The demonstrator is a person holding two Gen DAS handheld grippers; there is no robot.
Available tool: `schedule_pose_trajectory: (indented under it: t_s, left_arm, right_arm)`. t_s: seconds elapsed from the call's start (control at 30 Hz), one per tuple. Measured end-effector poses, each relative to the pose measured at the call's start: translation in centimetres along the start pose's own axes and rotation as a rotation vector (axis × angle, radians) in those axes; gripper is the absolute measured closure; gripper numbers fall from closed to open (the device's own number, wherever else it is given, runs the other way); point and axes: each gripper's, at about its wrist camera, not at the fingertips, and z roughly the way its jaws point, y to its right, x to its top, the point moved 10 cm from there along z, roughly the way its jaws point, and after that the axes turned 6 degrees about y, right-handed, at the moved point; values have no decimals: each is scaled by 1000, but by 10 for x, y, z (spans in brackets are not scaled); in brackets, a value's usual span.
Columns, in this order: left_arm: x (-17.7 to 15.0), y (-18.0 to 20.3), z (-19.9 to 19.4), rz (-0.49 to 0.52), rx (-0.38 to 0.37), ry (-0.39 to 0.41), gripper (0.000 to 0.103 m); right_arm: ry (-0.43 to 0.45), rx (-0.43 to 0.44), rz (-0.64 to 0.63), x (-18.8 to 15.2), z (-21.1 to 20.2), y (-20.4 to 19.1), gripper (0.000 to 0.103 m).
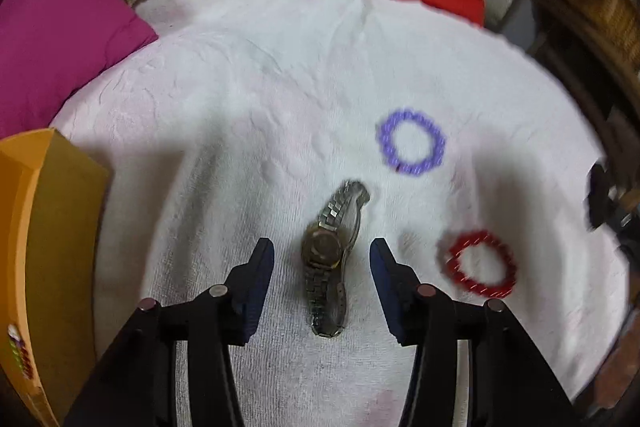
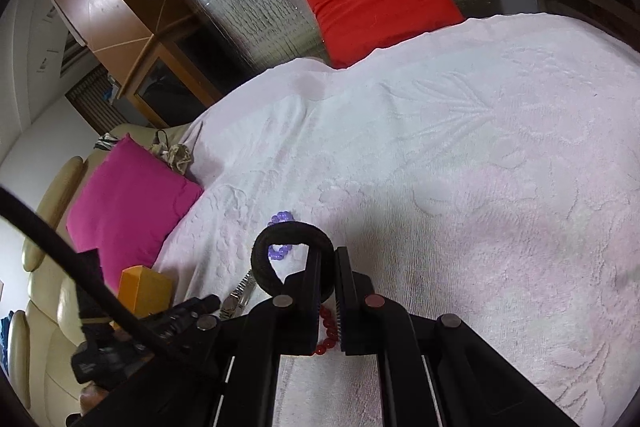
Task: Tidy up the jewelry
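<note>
Left tongs (image 1: 322, 253) stand open astride the wristwatch (image 1: 326, 249) on the towel (image 1: 240, 107); right tongs (image 2: 329, 259) pinch a black hair tie (image 2: 276, 243). Close squarely across the watch case, apparently centred; image blurred.

left tool (image 1: 322, 259): black arms, blue pads, round rivets | right tool (image 2: 328, 267): black, ribbed pads
</note>
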Motion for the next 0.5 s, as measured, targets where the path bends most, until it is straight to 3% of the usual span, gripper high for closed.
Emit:
schedule_pose_trajectory:
  t_s: [0.07, 0.17, 0.2, 0.23, 0.37, 0.4, 0.5]
  left_arm:
    - [-8, 0, 12, 16, 36, -26, 52]
    - [-6, 2, 15, 69, 85, 2, 53]
    - [-5, 1, 15, 66, 97, 15, 61]
    - [-3, 1, 14, 59, 87, 25, 73]
    - [1, -1, 9, 16, 46, 46, 77]
    - [4, -2, 6, 0, 31, 59, 92]
    - [12, 5, -6, -20, -35, 103, 98]
  right_arm:
    - [-1, -5, 0, 0, 1, 1, 96]
    - [-4, -9, 1, 0, 2, 4, 96]
    - [-6, -11, 2, 0, 2, 5, 96]
    - [-6, -12, 3, 0, 2, 5, 96]
    - [0, -15, -3, 0, 0, 6, 96]
    - [3, -16, -6, 1, -1, 6, 96]
    - [13, -9, -4, 2, -2, 5, 96]
